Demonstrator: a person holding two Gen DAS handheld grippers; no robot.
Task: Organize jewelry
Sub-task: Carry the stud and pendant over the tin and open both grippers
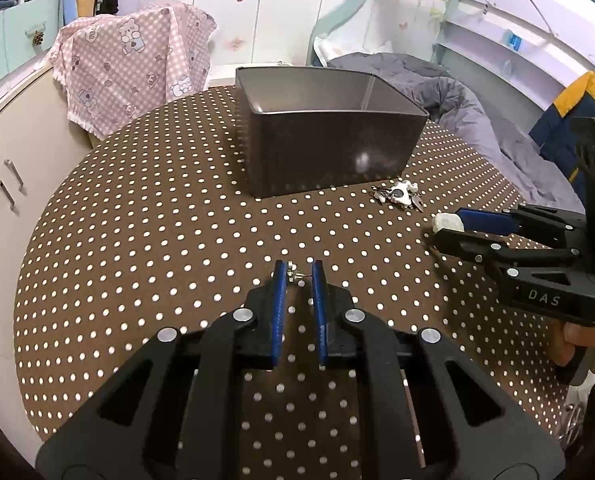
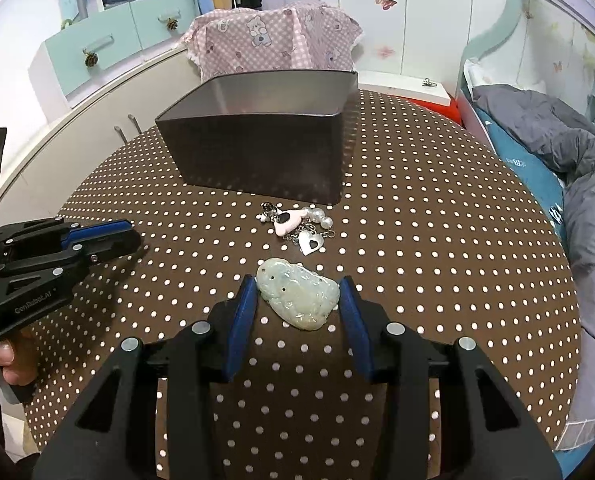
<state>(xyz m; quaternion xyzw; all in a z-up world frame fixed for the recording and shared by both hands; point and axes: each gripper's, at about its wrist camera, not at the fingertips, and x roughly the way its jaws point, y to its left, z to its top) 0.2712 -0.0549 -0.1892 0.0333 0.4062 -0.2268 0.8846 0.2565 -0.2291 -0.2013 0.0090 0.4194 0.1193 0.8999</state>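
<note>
Desk (image 2: 437, 240) first: a round top under a brown cloth with white dots, and on it, toward the far side, sits an open dark metal box (image 2: 265, 152) with nothing visible inside, which I take to be where the jewelry goes. Just in front of the box's near right corner lies a small tangle of charms (image 2: 297, 226): a pink piece, pearl beads and a silver heart tag, all touching each other.

Nearer, the right gripper (image 2: 297, 300) has its blue-padded fingers (image 2: 243, 312) standing either side of a pale green carved pendant (image 2: 297, 296); both pads look to be at or on its edges, though I cannot tell whether the stone is off the cloth yet. The step in hand seems to be picking this pendant up for the box. To do it well, squeeze across the broad middle rather than a tapered end, as the smooth stone may slip or twist, then lift straight up and clear the box wall before letting go low inside.

The left gripper (image 1: 299, 276) has its fingers narrowly apart over a tiny metal piece (image 1: 293, 275), perhaps an earring; whether it is gripped I cannot tell.
</note>
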